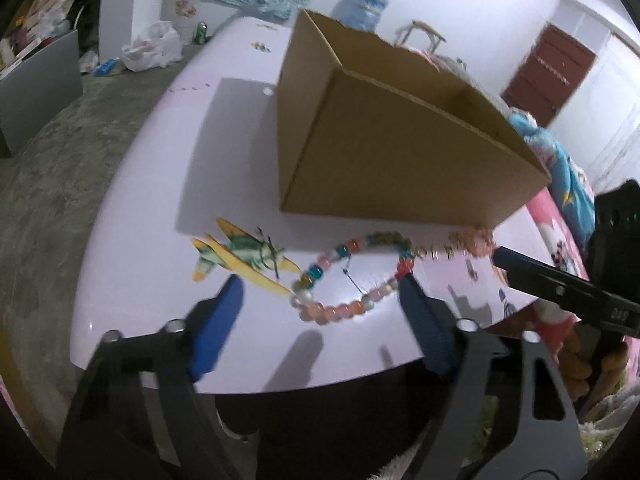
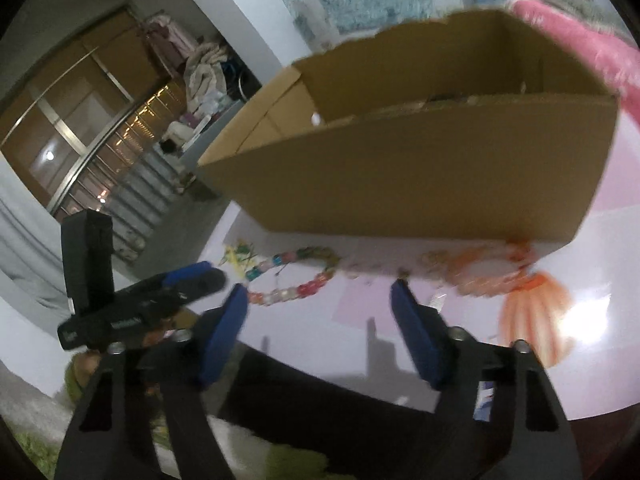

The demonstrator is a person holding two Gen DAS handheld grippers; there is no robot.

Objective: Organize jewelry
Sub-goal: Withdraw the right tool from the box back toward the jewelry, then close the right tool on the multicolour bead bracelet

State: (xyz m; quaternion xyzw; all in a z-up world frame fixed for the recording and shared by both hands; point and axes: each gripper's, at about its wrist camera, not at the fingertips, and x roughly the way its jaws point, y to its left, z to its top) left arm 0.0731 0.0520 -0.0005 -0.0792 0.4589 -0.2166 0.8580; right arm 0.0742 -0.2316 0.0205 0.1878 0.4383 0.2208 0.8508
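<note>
A multicoloured bead bracelet (image 1: 348,276) (image 2: 296,280) lies on the white table (image 1: 160,200) in front of an open cardboard box (image 1: 400,152) (image 2: 400,180). My left gripper (image 1: 320,284) is open just above and before the bracelet. Its right finger (image 1: 416,308) ends at the loop's right side, and nothing is pinched. To the right, an orange bead piece with a tassel (image 2: 492,276) (image 1: 468,240) rests against the box's foot. My right gripper (image 2: 320,290) hovers open between the two pieces, holding nothing. Each gripper shows at the edge of the other's view.
A yellow-green aeroplane picture (image 1: 240,260) is on the tabletop left of the bracelet. The table's front edge runs just under both grippers. Pink and blue bedding (image 1: 560,184) lies to the right, and a grey floor with bags (image 1: 152,48) to the left.
</note>
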